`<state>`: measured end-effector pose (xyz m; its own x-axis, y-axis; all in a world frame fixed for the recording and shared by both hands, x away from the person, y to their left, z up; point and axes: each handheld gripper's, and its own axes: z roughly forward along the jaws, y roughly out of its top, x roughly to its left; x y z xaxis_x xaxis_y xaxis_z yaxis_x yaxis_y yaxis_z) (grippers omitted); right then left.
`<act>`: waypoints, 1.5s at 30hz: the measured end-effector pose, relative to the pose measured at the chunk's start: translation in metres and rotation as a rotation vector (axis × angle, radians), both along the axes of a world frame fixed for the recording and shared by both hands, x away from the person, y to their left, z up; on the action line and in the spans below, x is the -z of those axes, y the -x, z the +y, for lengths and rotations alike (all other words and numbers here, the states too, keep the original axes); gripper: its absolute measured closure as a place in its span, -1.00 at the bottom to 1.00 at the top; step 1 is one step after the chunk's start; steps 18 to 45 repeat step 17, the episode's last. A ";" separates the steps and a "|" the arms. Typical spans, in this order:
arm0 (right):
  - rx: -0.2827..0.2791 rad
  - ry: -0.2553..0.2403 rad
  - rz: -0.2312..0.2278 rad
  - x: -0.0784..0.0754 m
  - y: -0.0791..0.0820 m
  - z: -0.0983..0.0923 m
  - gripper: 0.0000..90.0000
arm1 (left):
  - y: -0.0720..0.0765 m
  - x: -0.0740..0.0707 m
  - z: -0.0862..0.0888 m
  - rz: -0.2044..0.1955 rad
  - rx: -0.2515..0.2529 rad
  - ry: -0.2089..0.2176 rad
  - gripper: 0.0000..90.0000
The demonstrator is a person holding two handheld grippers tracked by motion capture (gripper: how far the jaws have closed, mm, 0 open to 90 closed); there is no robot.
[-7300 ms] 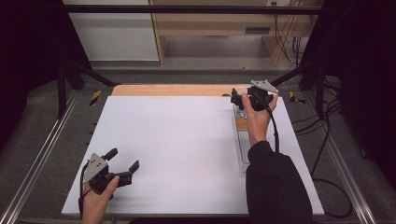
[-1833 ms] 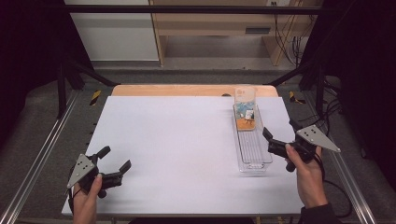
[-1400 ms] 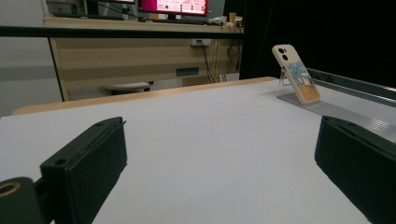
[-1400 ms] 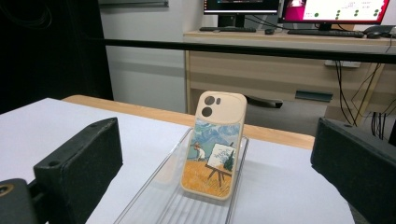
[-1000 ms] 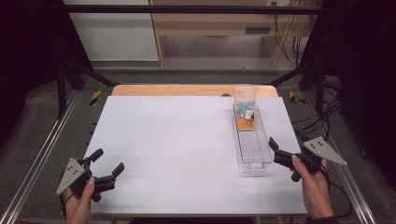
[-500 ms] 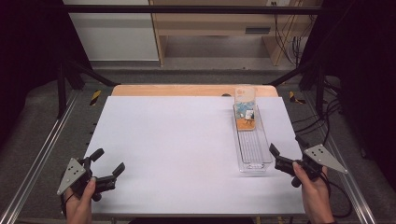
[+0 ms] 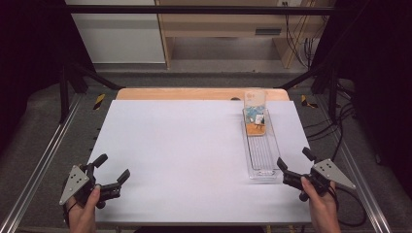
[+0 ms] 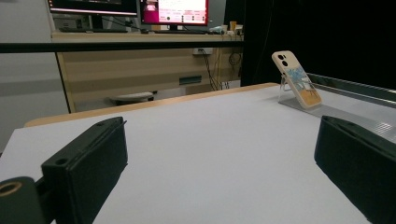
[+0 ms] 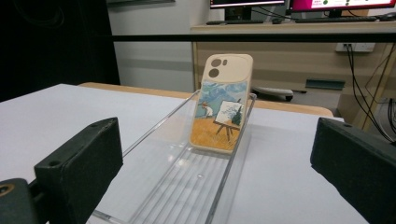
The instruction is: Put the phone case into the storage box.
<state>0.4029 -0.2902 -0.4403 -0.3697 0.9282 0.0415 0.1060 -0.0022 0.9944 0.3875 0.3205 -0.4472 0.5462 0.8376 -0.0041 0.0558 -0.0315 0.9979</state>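
A cream phone case (image 7: 255, 112) (image 9: 222, 103) (image 8: 297, 79) with a painted picture leans upright at the far end of a long clear plastic tray (image 7: 262, 154) (image 9: 187, 182) on the right side of the white table. My right gripper (image 7: 296, 162) (image 9: 219, 182) rests open at the tray's near end, nothing between its jaws, facing along the tray toward the case. My left gripper (image 7: 112, 167) (image 8: 224, 172) sits open near the table's front left corner, far from the tray, with nothing in it.
The white tabletop (image 7: 180, 150) has a wooden strip (image 7: 175, 93) along its far edge. Metal rails (image 7: 43, 155) run along both sides. Cables (image 7: 325, 124) lie on the floor at right. A desk with monitors (image 8: 177, 9) stands beyond the table.
The right gripper came back from the case at the tray's far end to the tray's near end, still drifting slightly toward the front. The left gripper slid to the front left corner and stays there.
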 end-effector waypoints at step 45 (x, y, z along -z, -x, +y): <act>-0.057 0.073 -0.001 0.021 0.002 0.019 -0.91 | -0.002 0.003 0.001 0.028 -0.032 0.013 -0.96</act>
